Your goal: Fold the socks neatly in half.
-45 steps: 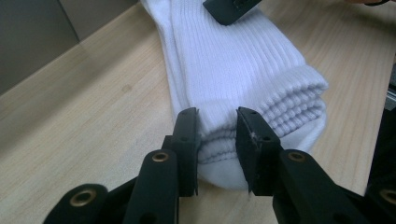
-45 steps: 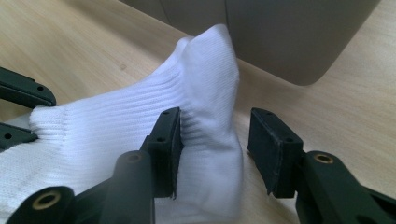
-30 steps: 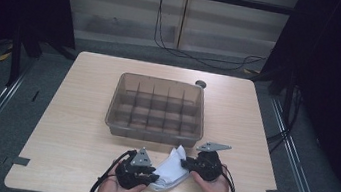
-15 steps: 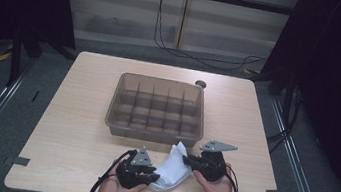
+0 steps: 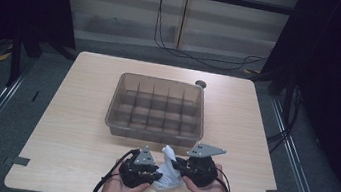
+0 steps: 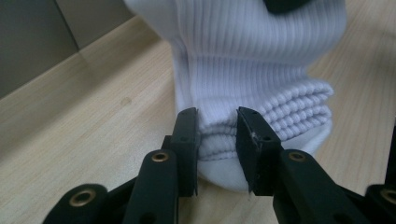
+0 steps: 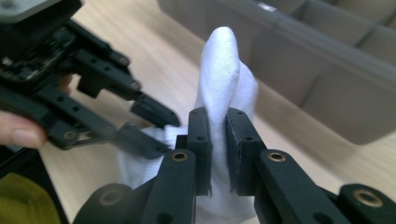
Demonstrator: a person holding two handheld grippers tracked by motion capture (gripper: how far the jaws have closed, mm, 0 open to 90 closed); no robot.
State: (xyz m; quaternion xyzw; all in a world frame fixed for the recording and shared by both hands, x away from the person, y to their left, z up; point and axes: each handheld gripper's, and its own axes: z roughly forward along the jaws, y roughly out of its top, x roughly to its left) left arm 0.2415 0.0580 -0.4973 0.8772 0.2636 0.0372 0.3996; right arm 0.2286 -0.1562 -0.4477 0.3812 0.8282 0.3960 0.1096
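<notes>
- A white sock (image 5: 168,172) is held between both tools at the 6 o'clock edge of the table (image 5: 78,128), just short of the near rim.
- The left tool (image 6: 215,140) is closed on the folded ribbed layers of the sock (image 6: 252,60), its jaws pressed into the cloth from both sides.
- The right tool (image 7: 218,140) is clamped on a thin upright fold of the sock (image 7: 222,70), with the jaws nearly together.
- In the right gripper view, the left tool (image 7: 149,126) is seen at 9 o'clock, gripping the same sock low down.
- A grey divided bin (image 5: 157,108) is set at the table's centre, at 12 o'clock from the sock, with a narrow strip of bare wood between them.
- Wide bare wood is left at 9 and 3 o'clock of the bin.
- A small dark round object (image 5: 201,84) is seen just beyond the bin's far right corner.
</notes>
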